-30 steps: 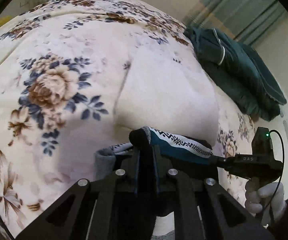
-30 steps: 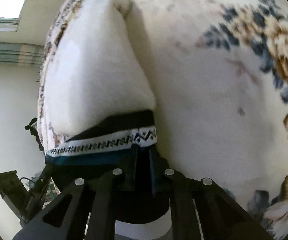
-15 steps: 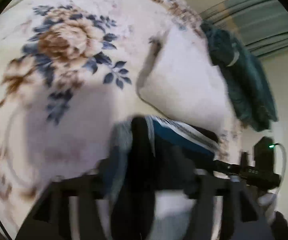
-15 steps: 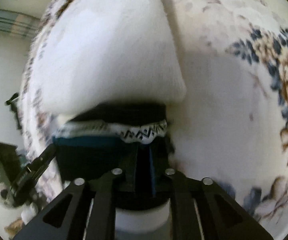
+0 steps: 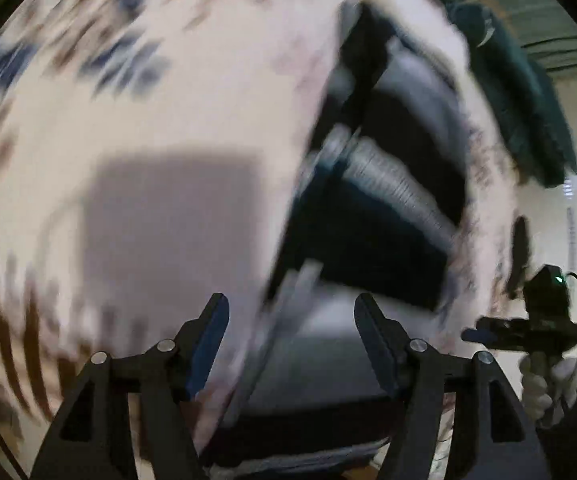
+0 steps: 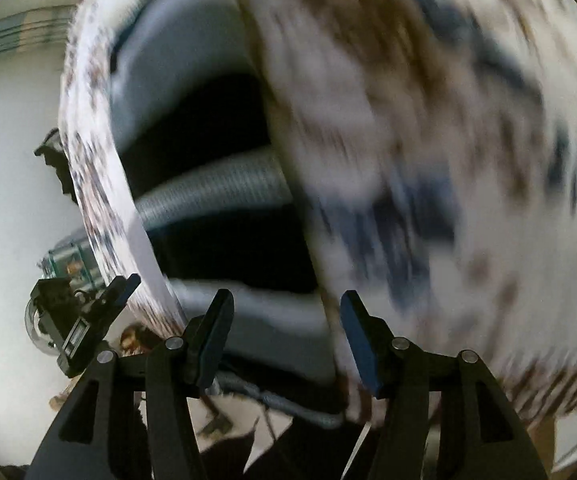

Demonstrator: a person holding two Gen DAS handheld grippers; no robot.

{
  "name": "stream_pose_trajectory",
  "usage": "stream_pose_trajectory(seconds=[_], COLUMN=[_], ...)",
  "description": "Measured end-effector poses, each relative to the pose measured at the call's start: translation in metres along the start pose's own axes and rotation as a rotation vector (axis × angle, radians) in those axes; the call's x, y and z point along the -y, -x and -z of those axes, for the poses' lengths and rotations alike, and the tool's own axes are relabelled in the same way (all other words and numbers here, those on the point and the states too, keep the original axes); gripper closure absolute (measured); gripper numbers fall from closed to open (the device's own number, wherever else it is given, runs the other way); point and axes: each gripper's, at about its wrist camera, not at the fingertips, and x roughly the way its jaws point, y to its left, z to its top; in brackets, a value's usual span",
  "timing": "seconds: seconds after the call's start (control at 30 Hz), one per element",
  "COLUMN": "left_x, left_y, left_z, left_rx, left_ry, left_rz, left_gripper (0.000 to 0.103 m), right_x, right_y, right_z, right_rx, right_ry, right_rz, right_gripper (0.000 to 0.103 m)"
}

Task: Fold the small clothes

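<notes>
The small garment [image 5: 388,216], dark with a patterned grey-white band and grey parts, lies spread on the floral bedspread [image 5: 168,100]. Everything is smeared by motion. My left gripper [image 5: 291,308] is open, and the garment's near grey edge lies below the gap between its fingers without touching the pads. In the right wrist view the same garment [image 6: 216,208] lies ahead. My right gripper [image 6: 286,300] has its jaws opening over the grey edge, with nothing pinched. Each gripper shows in the other's view: the right gripper [image 5: 528,328] held by a gloved hand, the left gripper [image 6: 84,312] at the bed's side.
A dark green heap of clothes [image 5: 528,92] lies at the far right of the bed. A white fluffy cloth [image 5: 428,20] borders the garment's far side. Pale wall [image 6: 8,160] and curtains lie past the bed's edge.
Both grippers were shut on the garment's banded edge and have let go and opened. They have swept quickly back over it, and the garment now lies spread flat.
</notes>
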Motion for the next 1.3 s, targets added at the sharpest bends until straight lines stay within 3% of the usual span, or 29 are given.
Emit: stream_pose_trajectory(seconds=[0.17, 0.2, 0.23, 0.3, 0.33, 0.37, 0.47, 0.53, 0.57, 0.63, 0.73, 0.8, 0.83, 0.87, 0.93, 1.0, 1.03, 1.07, 1.13, 1.3], left_x=[-0.006, -0.004, -0.002, 0.001, 0.002, 0.005, -0.004, -0.013, -0.020, -0.027, -0.029, -0.030, -0.030, -0.032, -0.034, -0.028, -0.028, -0.026, -0.024, -0.044], left_y=[-0.019, -0.020, -0.021, -0.017, -0.012, -0.002, 0.010, 0.009, 0.004, -0.003, 0.002, 0.007, 0.004, -0.001, -0.016, -0.021, -0.019, -0.015, 0.002, 0.012], left_z=[0.052, 0.058, 0.066, 0.067, 0.068, 0.067, 0.070, 0.070, 0.069, 0.069, 0.079, 0.097, 0.102, 0.109, 0.125, 0.135, 0.139, 0.141, 0.145, 0.144], left_rx=[-0.015, -0.002, 0.006, 0.029, 0.043, 0.064, 0.089, 0.077, 0.055, 0.031, -0.006, -0.006, -0.013, -0.036, -0.070, -0.067, -0.067, -0.045, -0.002, 0.007], left_ry=[-0.011, -0.030, -0.047, -0.040, -0.045, -0.058, -0.075, -0.078, -0.057, -0.001, 0.032, 0.019, 0.018, 0.020, 0.026, -0.011, -0.028, -0.038, -0.038, -0.002], left_rz=[-0.068, -0.074, -0.086, -0.072, -0.072, -0.072, -0.067, -0.077, -0.048, -0.001, -0.013, -0.001, -0.006, -0.009, -0.010, -0.052, -0.062, -0.067, -0.075, -0.068], left_gripper=[0.043, 0.073, 0.094, 0.094, 0.094, 0.094, 0.094, 0.093, 0.093, 0.087, 0.074, 0.057, 0.056, 0.056, 0.059, 0.099, 0.099, 0.099, 0.099, 0.099], right_x=[0.029, 0.032, 0.034, 0.033, 0.029, 0.024, 0.009, 0.003, 0.002, 0.006, 0.021, 0.029, 0.034, 0.038, 0.050, 0.051, 0.050, 0.046, 0.049, 0.015], right_y=[-0.053, -0.063, -0.070, -0.084, -0.091, -0.096, -0.096, -0.097, -0.099, -0.105, -0.105, -0.102, -0.103, -0.103, -0.112, -0.123, -0.127, -0.130, -0.126, -0.137], right_z=[0.052, 0.061, 0.068, 0.084, 0.090, 0.090, 0.103, 0.107, 0.106, 0.103, 0.107, 0.112, 0.115, 0.116, 0.123, 0.126, 0.128, 0.130, 0.136, 0.151], right_rx=[-0.034, -0.032, -0.030, -0.004, 0.000, 0.007, 0.046, 0.054, 0.055, 0.029, -0.011, -0.019, -0.027, -0.033, -0.065, -0.092, -0.089, -0.070, -0.051, -0.021], right_ry=[-0.048, -0.058, -0.062, -0.066, -0.062, -0.058, -0.026, 0.015, 0.037, 0.032, -0.005, -0.023, -0.035, -0.044, -0.069, -0.088, -0.089, -0.084, -0.068, 0.016], right_rz=[0.018, 0.000, -0.009, -0.025, -0.014, -0.013, -0.049, -0.011, 0.029, 0.076, 0.049, 0.023, 0.007, 0.000, -0.026, -0.053, -0.064, -0.053, -0.053, 0.030], right_gripper=[0.045, 0.045, 0.045, 0.059, 0.095, 0.098, 0.098, 0.098, 0.098, 0.098, 0.096, 0.082, 0.067, 0.060, 0.060, 0.060, 0.060, 0.067, 0.098, 0.098])
